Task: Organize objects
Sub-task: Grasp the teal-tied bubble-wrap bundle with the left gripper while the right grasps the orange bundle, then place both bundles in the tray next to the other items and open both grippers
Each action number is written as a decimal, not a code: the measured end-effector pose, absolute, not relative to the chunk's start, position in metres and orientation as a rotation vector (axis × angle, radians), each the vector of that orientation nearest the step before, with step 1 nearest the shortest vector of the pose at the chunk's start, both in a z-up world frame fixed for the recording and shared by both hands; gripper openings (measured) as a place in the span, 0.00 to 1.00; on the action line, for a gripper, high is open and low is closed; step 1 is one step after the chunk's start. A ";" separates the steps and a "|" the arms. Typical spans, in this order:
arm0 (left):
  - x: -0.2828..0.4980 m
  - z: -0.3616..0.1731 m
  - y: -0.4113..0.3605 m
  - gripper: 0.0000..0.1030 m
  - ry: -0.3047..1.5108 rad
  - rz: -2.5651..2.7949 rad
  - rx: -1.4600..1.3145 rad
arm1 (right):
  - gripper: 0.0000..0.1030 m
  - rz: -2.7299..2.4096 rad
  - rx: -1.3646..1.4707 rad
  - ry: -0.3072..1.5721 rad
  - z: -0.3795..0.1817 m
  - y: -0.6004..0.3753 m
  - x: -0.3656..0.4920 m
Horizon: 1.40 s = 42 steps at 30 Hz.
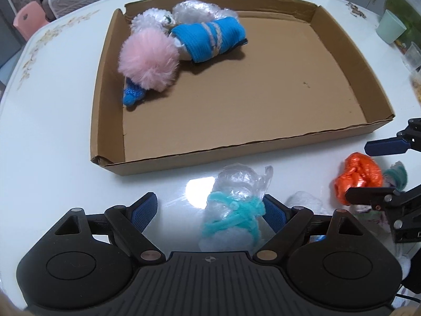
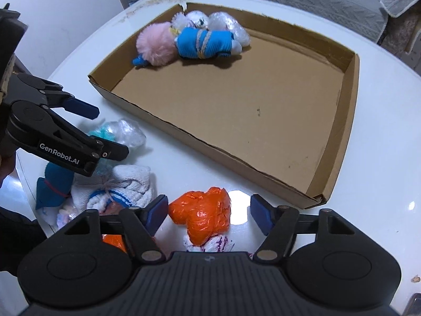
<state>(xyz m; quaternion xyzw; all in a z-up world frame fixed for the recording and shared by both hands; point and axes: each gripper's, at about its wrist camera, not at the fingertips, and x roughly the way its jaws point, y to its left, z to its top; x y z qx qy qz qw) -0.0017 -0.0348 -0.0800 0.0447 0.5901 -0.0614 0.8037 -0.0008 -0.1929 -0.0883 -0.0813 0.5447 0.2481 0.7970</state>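
Note:
A shallow cardboard box (image 1: pixel 108 84) (image 2: pixel 347 121) lies on the white table. In its far left corner sit a pink pompom (image 1: pixel 148 59) (image 2: pixel 155 43), a blue knitted roll (image 1: pixel 210 38) (image 2: pixel 204 42), a white fluffy ball (image 1: pixel 150 19) and a clear plastic bundle (image 1: pixel 197 9). My left gripper (image 1: pixel 209 212) is open around a clear plastic bundle tied with teal pipe cleaner (image 1: pixel 236 200) (image 2: pixel 123 131). My right gripper (image 2: pixel 209 212) is open around an orange plastic bundle (image 2: pixel 202 216) (image 1: pixel 357 176).
A pile of cloth bundles lies left of the right gripper: a white towel roll (image 2: pixel 131 184) and a dark teal bundle (image 2: pixel 54 187). A mint cup (image 1: pixel 390 26) and a glass jug (image 1: pixel 405 2) stand at the table's far right.

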 end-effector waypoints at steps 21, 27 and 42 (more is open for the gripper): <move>-0.003 -0.070 -0.031 0.43 1.192 -0.135 0.138 | 0.40 0.568 -0.133 1.139 -0.069 -0.195 0.001; -0.006 -0.051 -0.026 0.43 1.169 -0.125 0.127 | 0.40 0.572 -0.096 1.095 -0.051 -0.203 0.004; 0.018 0.026 -0.011 0.43 0.943 -0.088 0.089 | 0.40 0.526 0.065 0.840 0.009 -0.210 0.027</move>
